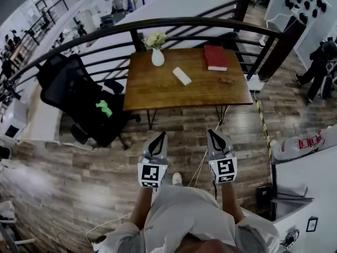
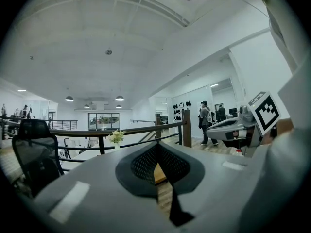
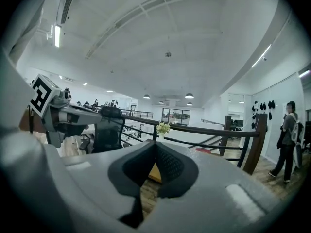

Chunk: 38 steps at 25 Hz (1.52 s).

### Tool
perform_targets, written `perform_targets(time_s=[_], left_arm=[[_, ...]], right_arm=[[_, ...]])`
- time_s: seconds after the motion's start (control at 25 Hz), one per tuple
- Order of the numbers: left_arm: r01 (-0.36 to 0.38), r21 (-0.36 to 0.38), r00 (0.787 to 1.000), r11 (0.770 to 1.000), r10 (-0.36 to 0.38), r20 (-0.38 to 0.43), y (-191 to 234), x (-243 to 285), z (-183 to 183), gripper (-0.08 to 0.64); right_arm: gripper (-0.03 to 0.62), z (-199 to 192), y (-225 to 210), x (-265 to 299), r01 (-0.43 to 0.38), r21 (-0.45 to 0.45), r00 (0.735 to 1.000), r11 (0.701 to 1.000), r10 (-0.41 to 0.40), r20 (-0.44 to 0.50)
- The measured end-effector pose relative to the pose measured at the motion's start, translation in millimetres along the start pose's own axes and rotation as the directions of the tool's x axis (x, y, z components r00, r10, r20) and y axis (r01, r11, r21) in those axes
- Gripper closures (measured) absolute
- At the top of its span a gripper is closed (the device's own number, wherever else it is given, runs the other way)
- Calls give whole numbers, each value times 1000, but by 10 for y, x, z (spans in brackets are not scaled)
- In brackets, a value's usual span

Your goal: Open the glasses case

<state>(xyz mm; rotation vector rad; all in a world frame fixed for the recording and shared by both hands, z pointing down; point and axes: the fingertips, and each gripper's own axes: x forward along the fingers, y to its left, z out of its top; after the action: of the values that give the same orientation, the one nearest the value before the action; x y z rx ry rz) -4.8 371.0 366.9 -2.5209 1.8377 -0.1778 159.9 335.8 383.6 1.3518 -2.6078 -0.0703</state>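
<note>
A white glasses case (image 1: 182,76) lies shut near the middle of the wooden table (image 1: 152,91), a few steps ahead of me. Both grippers are held out over the floor, well short of the table. My left gripper (image 1: 159,136) has its jaws together with nothing between them, and its own view shows the tips meeting (image 2: 156,146). My right gripper (image 1: 211,134) is likewise shut and empty (image 3: 155,144). A pair of glasses (image 1: 227,80) rests on the table to the right of the case.
A red book (image 1: 215,57) and a white vase with flowers (image 1: 157,56) stand at the table's far side, before a dark railing (image 1: 174,23). A black office chair (image 1: 79,95) stands to the left. A person (image 1: 319,62) stands at the far right. A cable (image 1: 199,168) runs across the plank floor.
</note>
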Motion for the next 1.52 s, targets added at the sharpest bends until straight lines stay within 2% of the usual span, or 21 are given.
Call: perform_targets(time_s=[0.32, 0.52, 0.76, 1.52], left_arm=[[32, -19, 1000, 999, -31, 2, 408, 282, -67, 540], [42, -37, 999, 998, -41, 18, 520, 421, -55, 540], [28, -55, 999, 998, -26, 31, 728, 646, -78, 540], [-68, -18, 998, 998, 68, 1, 1205, 2046, 144, 540]], right_arm=[[589, 51, 84, 462, 33, 5, 999, 999, -33, -17], [589, 54, 57, 638, 31, -12, 999, 999, -32, -40], [589, 164, 42, 962, 13, -39, 1000, 999, -14, -20], [589, 373, -900, 2338, -82, -10, 997, 997, 82, 12]])
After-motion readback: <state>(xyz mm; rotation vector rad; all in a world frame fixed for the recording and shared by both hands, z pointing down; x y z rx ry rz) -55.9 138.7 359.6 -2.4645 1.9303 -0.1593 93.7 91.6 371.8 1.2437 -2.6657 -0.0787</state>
